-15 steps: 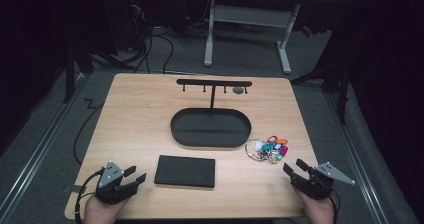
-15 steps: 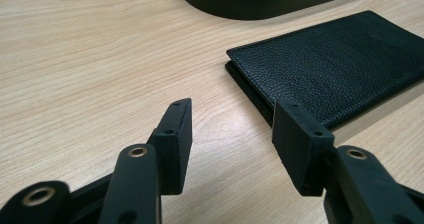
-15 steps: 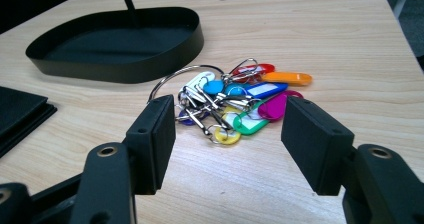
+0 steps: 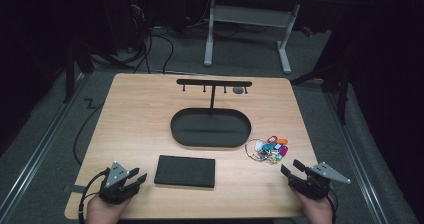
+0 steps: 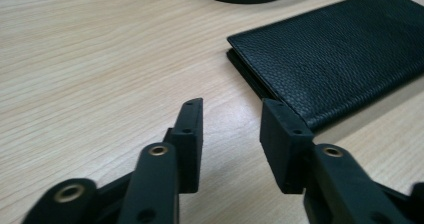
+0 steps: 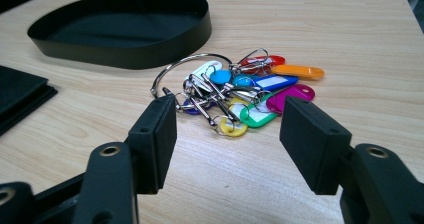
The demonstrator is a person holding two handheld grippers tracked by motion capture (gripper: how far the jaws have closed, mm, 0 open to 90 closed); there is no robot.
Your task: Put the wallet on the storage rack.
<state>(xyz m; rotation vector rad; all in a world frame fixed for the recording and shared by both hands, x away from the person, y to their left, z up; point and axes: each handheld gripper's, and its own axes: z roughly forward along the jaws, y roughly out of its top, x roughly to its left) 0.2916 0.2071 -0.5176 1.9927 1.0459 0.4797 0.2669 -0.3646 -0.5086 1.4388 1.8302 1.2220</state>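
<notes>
Lying near the table's (image 4: 140, 109) right edge, just beside the oval tray (image 4: 182, 134), the key bunch (image 4: 269, 149) waits untouched. Right gripper (image 4: 293, 168) hovers near it at the front right corner, jaws parted and empty. Left gripper (image 4: 137, 176), at the front left corner beside the black wallet (image 4: 185, 171), likewise grips nothing.

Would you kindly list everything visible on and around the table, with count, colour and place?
Table: one, light wood, centre.
Tray stand: one, black oval with hook bar, table middle.
Wallet: one, black leather, near edge, left of centre.
Key tags: one bunch, many colours on a metal ring, right of tray.
Desk frame: one, pale grey, behind table.
Left gripper: one, black, open, near-left corner.
Right gripper: one, black, open, near-right corner, facing key tags.
</notes>
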